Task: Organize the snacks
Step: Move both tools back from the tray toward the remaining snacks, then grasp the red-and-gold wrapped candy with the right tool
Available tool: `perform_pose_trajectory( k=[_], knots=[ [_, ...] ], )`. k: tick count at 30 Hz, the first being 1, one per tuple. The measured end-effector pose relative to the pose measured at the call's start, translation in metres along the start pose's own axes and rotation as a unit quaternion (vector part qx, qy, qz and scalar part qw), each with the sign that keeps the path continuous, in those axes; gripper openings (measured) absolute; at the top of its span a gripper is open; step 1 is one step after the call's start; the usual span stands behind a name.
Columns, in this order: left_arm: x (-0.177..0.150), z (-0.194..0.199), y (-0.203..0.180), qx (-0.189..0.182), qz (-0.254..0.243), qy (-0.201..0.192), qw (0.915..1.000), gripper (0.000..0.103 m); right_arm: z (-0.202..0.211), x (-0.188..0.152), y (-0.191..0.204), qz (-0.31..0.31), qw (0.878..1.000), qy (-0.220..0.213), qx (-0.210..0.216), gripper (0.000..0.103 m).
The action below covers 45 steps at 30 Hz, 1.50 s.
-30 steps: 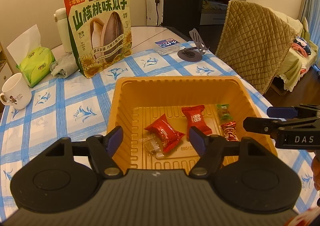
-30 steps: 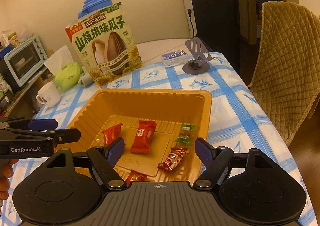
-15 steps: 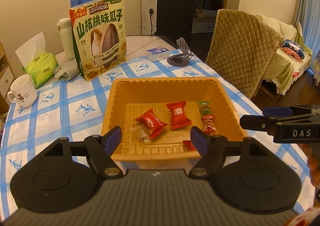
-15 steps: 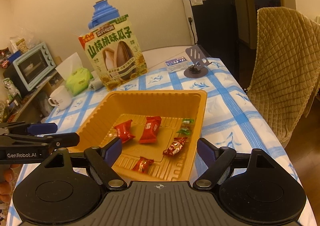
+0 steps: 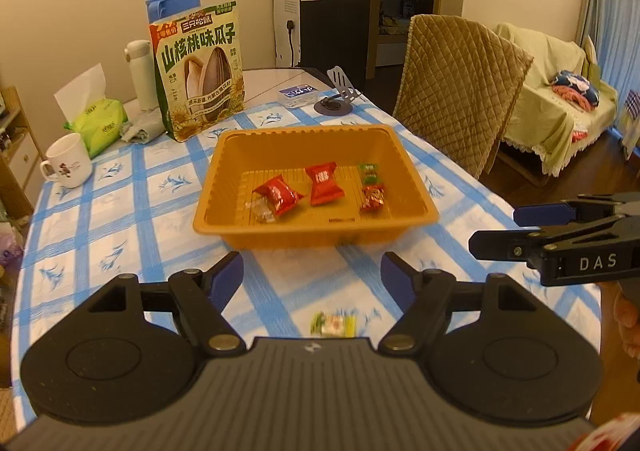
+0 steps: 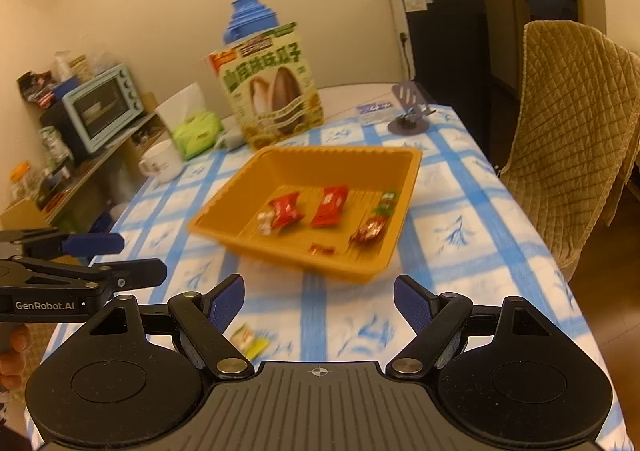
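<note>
Both jaws apart and empty, I eye the candy (image 5: 333, 325) on the surface just below my left gripper (image 5: 312, 277): light, crinkly, slippery; best pinched across its middle.

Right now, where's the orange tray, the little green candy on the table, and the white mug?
orange tray (image 5: 308, 141), left wrist view, far inner wall.
green candy (image 5: 333, 324), left wrist view, wrapper's middle.
white mug (image 5: 69, 159), left wrist view, its side.

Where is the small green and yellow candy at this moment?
The green and yellow candy lies on the tablecloth, outside the orange tray, near the left gripper.
</note>
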<state>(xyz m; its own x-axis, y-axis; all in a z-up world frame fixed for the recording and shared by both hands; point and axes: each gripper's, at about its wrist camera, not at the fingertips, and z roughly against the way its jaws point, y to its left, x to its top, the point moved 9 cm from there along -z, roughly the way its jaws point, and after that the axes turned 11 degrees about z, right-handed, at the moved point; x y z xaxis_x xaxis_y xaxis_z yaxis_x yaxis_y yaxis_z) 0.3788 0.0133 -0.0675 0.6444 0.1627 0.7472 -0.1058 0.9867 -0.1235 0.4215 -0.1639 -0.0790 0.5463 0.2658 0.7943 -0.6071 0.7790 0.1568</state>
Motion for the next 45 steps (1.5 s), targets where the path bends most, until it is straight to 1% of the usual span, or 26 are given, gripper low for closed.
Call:
perform_pose_trajectory(
  k=[9, 21, 33, 39, 45],
  knots=[
    [-0.040, 0.044, 0.002, 0.009, 0.024, 0.005, 0.9997, 0.074, 0.029, -0.038, 0.028, 0.019, 0.999, 0.023, 0.023, 0.082],
    [-0.093, 0.074, 0.023, 0.042, 0.065, 0.034, 0.9964, 0.074, 0.035, -0.075, 0.056, 0.035, 0.996, 0.062, 0.057, 0.082],
    [-0.132, 0.077, 0.031, 0.063, 0.084, 0.070, 0.9920, 0.074, 0.024, -0.109, 0.079, 0.054, 0.989, 0.103, 0.086, 0.082],
    [-0.137, 0.073, 0.036, 0.072, 0.089, 0.076, 0.9905, 0.074, 0.015, -0.120, 0.085, 0.059, 0.987, 0.118, 0.089, 0.082],
    [-0.138, 0.069, 0.041, 0.078, 0.091, 0.079, 0.9897, 0.073, 0.007, -0.124, 0.087, 0.063, 0.986, 0.124, 0.088, 0.082]
  ],
)
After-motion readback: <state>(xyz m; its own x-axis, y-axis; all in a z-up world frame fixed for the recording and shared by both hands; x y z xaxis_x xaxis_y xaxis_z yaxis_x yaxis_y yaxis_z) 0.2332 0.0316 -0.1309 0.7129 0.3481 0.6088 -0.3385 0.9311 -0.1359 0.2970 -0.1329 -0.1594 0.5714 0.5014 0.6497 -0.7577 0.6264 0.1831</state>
